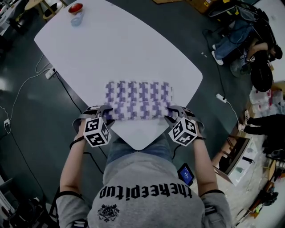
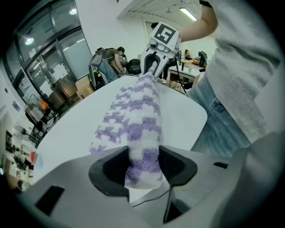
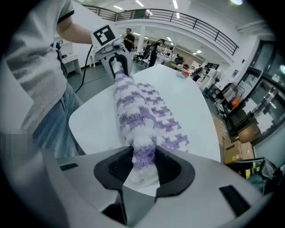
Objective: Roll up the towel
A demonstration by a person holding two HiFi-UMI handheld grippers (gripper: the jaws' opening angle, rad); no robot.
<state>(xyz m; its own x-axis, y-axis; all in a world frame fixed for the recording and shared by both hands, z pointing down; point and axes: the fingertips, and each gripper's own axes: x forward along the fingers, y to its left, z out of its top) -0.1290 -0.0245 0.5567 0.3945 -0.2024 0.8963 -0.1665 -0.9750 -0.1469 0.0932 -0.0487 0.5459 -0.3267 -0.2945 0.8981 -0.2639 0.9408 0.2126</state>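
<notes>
Pinching the near edge of the towel [image 1: 138, 100] at its two corners, the left gripper [image 1: 108, 115] and right gripper [image 1: 171, 116] are each clamped on the cloth, which lies flat at the near end of the table [image 1: 111, 49]. Turning both ends over together, level, should start a tight, straight roll. One towel, two grippers, one table.

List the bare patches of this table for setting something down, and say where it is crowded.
Widest free patch: table between the towel and the red bowl at the far corner. Narrow strips flank the towel. Crowded: the near edge, where left gripper and right gripper clamp it.
</notes>
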